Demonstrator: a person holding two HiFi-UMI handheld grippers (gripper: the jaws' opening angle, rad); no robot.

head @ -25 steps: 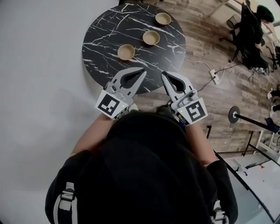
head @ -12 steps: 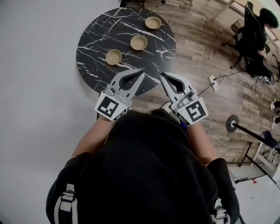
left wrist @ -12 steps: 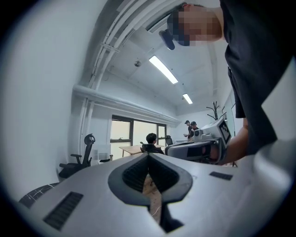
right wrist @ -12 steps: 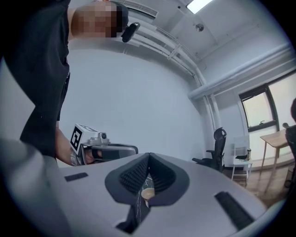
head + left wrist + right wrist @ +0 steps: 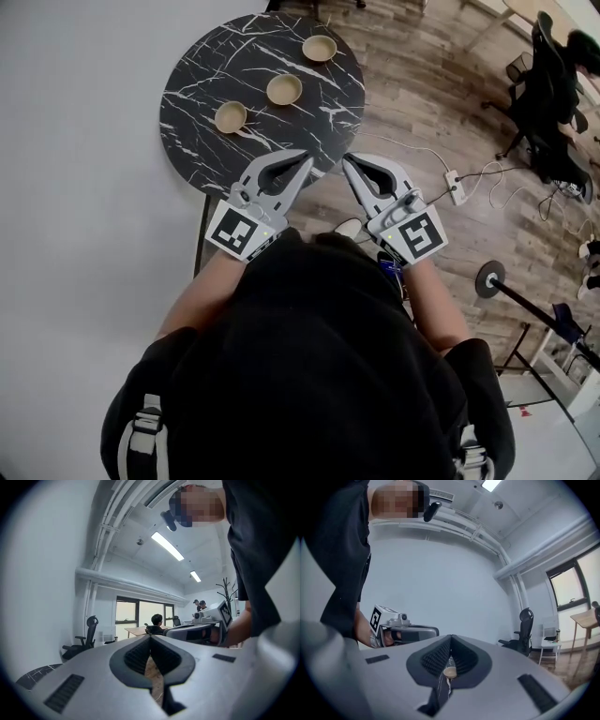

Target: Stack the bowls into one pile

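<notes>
Three tan bowls stand apart in a slanted row on the round black marble table: the near bowl, the middle bowl and the far bowl. My left gripper hangs at the table's near edge, shut and empty. Beside it over the wooden floor, my right gripper is also shut and empty. In the left gripper view the left gripper has its jaws together, with floor showing below. The right gripper frames one small bowl in the slot beneath its tips.
A white wall runs along the left. A power strip with cables lies on the floor at right. A black office chair and a round stand base sit farther right. Another chair stands by the wall.
The table and bowls have slid up and to the left in the head view and look smaller. Both grippers stay shut, side by side, and have drawn back from the table.
</notes>
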